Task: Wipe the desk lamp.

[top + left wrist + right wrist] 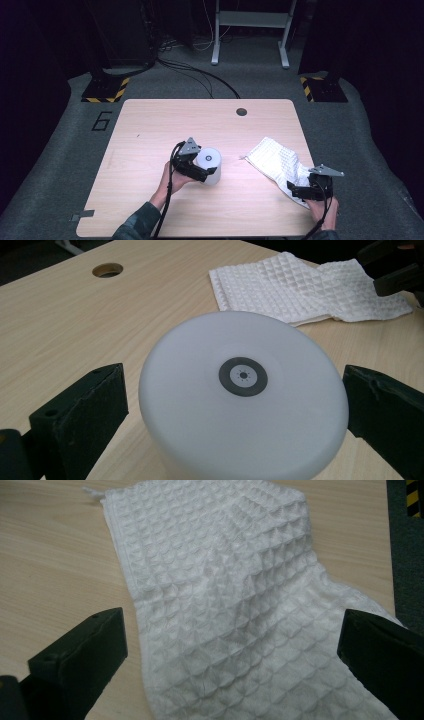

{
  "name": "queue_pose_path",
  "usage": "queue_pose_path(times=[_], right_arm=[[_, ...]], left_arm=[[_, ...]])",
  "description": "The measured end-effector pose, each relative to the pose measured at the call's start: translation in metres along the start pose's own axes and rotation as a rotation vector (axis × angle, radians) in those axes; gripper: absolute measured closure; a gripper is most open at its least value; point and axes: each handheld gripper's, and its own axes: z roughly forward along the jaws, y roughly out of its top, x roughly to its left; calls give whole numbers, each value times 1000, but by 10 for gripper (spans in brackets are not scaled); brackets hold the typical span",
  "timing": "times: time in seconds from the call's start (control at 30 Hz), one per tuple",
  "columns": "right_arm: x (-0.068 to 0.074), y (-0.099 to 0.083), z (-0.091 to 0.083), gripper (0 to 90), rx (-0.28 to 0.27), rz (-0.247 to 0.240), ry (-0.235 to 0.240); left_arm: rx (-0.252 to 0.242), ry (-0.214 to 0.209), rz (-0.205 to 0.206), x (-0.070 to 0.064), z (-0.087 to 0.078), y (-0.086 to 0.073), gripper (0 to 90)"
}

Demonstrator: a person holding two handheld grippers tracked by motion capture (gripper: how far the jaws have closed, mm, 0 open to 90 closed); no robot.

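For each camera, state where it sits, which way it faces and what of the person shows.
High view: above the person's side, looking forward and down on the table; forearms, left gripper, right gripper.
Left gripper view: on the left gripper, facing the white cylinder between open jaws.
Right gripper view: on the right gripper, over the white cloth, jaws open.
All views share the cloth.

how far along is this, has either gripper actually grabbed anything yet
Early stage; nothing looks grabbed yet. The left gripper has its jaws open on either side of the white cylinder, which stands upright on the table; no jaw visibly touches it. The right gripper hangs open over the white waffle cloth, which lies rumpled near the table's right edge. Still left: closing on both and whatever follows, perhaps wiping.
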Motion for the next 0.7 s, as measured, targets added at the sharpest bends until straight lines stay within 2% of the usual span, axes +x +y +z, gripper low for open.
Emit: queue_pose_path(times=[0.07,0.1,0.23,0.47,0.53,0.7], right_arm=[[1,4,4,0,9,0,2],[1,6,7,0,7,-11,-1],[2,16,17,0,41,-23,5],[6,29,37,0,95,-8,-19],[5,30,43,0,109,-23,-23],[7,31,53,0,138,-36,-38]], left_arm=[[-4,8,-8,-1,1,-4,0],[6,-12,-7,0,1,-5,0],[6,-1,-16,0,5,-12,1],[8,11,-27,-1,14,-23,16],[20,3,-26,0,15,-26,25],[-7,3,-34,-1,19,-31,43]])
